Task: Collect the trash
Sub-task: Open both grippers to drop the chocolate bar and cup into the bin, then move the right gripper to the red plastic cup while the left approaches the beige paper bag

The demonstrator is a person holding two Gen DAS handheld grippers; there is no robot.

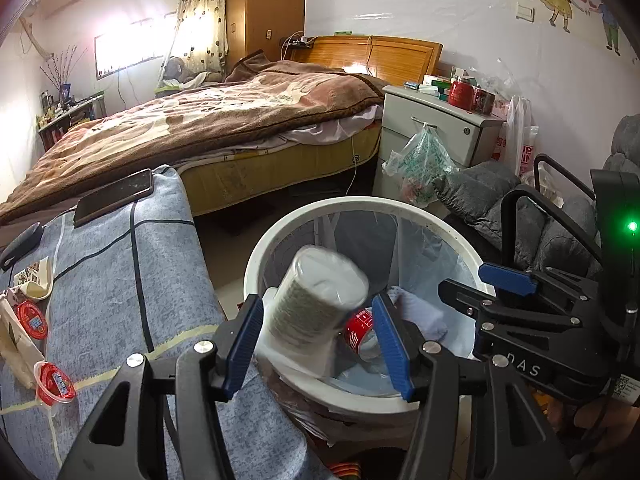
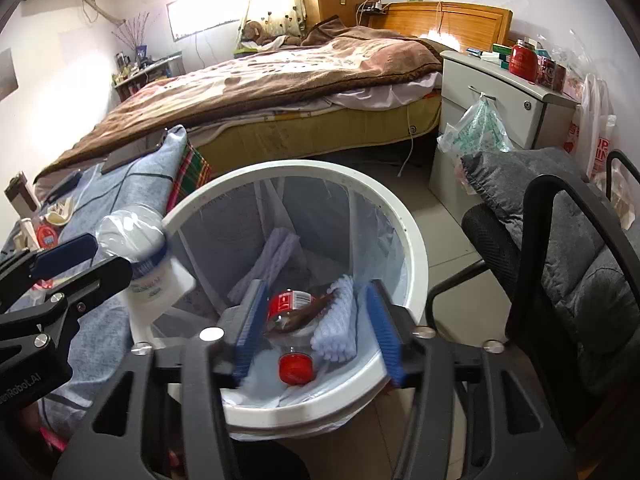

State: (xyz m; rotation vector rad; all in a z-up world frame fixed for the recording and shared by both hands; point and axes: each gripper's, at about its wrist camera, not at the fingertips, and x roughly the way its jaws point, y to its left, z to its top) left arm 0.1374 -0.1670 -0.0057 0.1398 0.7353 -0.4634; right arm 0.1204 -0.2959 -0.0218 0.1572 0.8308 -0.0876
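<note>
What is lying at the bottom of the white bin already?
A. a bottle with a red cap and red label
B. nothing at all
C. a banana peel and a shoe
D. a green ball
A: in the right wrist view, a clear bottle with a red cap and red label lies on its side inside the white bin, next to some white foam netting.

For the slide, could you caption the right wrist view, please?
Open right gripper above the white bin holding a red-capped bottle; a clear bottle tumbles in.
</note>
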